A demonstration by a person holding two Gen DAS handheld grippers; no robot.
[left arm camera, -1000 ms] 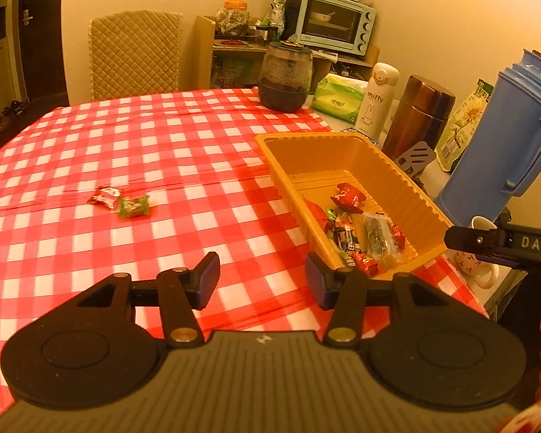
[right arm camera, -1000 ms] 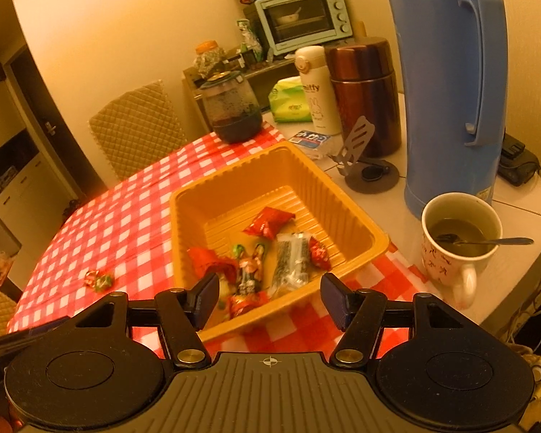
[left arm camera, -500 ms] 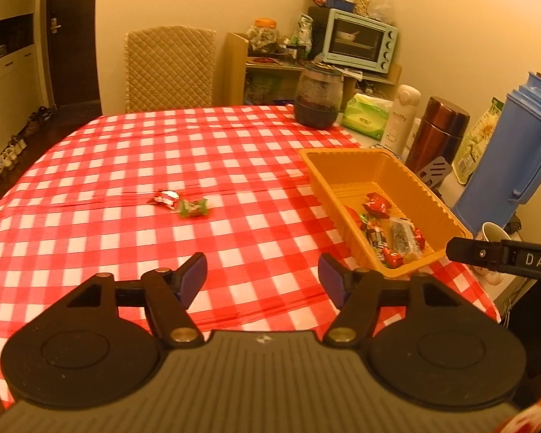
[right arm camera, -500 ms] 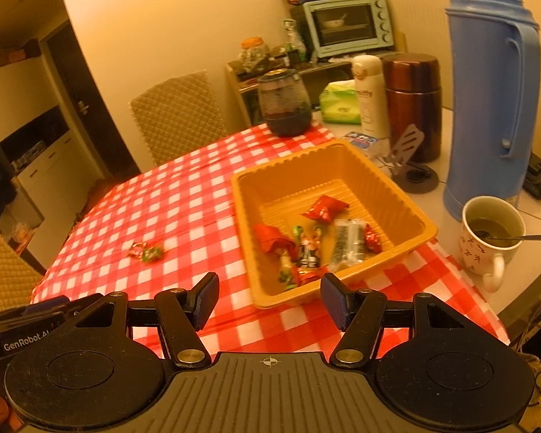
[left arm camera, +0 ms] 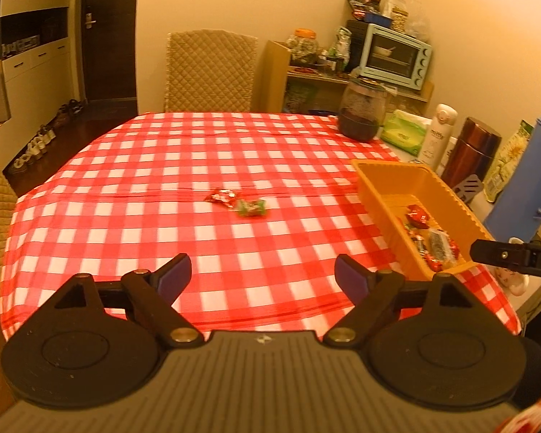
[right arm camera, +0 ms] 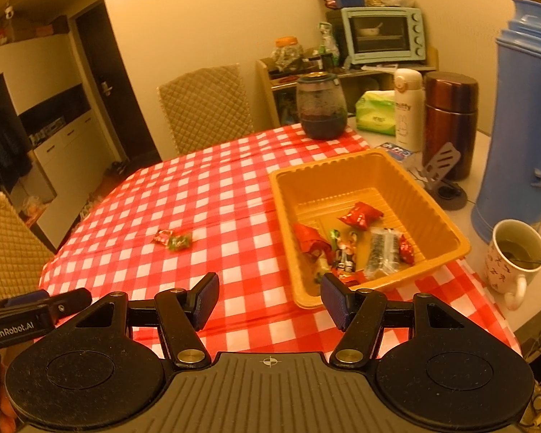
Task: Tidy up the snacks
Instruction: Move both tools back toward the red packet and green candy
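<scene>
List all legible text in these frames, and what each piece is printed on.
"GenRobot.AI": on the left tool, seen at the edge of the right wrist view.
"DA", cut off by the frame edge: on the right tool, left wrist view.
"miffy": on the white bottle.
Print on the green tissue pack, the snack wrappers in the yellow tray and the mug: too blurred to read.

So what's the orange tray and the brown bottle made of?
The orange tray looks like thin moulded plastic: ribbed walls, dull sheen. The brown bottle looks like metal with a glossy coppery coat, since light streaks down its side, though I can't be sure.
</scene>
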